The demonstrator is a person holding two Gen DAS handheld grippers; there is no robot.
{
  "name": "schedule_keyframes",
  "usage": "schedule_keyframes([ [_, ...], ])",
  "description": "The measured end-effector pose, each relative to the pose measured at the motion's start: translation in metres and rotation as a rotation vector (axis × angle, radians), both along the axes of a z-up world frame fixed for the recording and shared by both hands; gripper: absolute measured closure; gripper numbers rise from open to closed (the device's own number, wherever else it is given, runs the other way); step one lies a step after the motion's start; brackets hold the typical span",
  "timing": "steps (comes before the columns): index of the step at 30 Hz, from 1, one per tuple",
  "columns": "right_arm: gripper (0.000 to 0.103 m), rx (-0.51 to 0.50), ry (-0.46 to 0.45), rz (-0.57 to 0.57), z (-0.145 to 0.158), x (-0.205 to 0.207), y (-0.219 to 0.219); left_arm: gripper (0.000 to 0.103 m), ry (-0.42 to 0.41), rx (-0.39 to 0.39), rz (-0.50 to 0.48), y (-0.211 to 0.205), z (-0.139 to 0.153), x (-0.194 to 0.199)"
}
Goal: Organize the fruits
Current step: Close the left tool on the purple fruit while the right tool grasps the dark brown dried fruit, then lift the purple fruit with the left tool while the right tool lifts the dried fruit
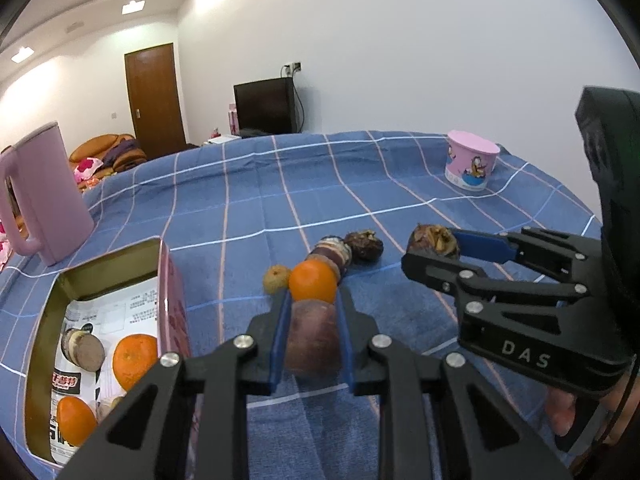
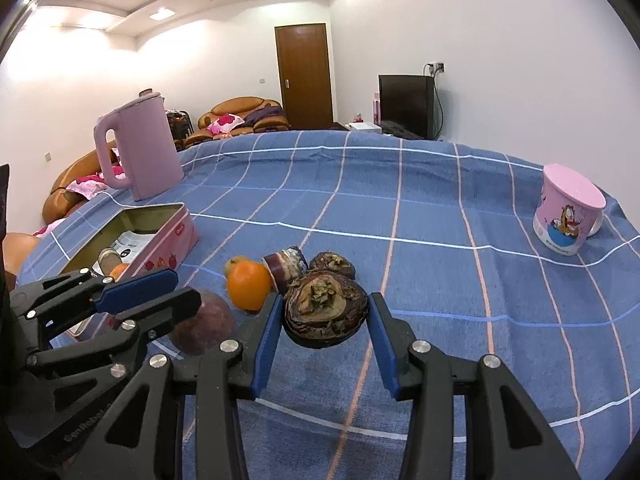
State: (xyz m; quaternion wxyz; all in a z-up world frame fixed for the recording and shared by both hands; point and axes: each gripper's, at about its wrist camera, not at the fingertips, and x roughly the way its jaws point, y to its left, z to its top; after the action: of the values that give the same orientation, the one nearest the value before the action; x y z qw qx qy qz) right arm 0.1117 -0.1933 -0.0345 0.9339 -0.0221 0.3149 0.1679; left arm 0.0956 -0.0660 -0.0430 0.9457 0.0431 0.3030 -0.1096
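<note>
Left gripper (image 1: 312, 340) clamped on purple fruit (image 1: 313, 338), on cloth beside tin (image 1: 168, 292). Right gripper (image 2: 322, 332) brackets dried mangosteen (image 2: 326, 314); contact unclear. Both light, round, slip-prone; mangosteen shell brittle: grip across widest girth.

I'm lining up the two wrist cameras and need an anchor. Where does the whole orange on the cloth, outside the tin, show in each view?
Left wrist view: the orange sits just below centre, right beyond the left claw tips, behind the reddish-brown fruit between them.
Right wrist view: it sits left of centre, beside the right claw's left finger.
Shared landmark: the pink cartoon cup, far right on the blue cloth.
</note>
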Motion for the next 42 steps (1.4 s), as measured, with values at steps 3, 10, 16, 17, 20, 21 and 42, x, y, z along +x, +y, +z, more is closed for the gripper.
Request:
schedule_keyframes([
  [3,0.058,0.001,0.003,-0.001,0.0,0.001,0.0,0.066,0.014,-0.012,0.012,0.003,-0.002,0.002],
  [10,0.058,0.018,0.0,-0.003,0.0,0.0,-0.004,0.042,0.111,-0.004,-0.001,0.004,-0.012,0.014],
  [16,0.058,0.034,0.008,-0.001,0.0,0.001,-0.007,0.042,0.163,0.08,0.012,-0.007,-0.022,0.023],
  [17,0.058,0.04,0.007,0.0,0.0,0.001,-0.008,0.042,0.164,0.086,0.016,-0.008,-0.023,0.023],
  [20,0.058,0.055,0.003,0.004,0.001,0.0,-0.009,0.043,0.18,0.12,0.027,-0.013,-0.026,0.025],
  [21,0.058,0.058,0.009,0.004,0.0,0.001,-0.01,0.05,0.18,0.123,0.033,-0.012,-0.026,0.025],
  [42,0.058,0.084,-0.075,0.019,0.009,-0.013,-0.012,0.051,-0.014,0.072,0.072,-0.001,-0.001,-0.003],
])
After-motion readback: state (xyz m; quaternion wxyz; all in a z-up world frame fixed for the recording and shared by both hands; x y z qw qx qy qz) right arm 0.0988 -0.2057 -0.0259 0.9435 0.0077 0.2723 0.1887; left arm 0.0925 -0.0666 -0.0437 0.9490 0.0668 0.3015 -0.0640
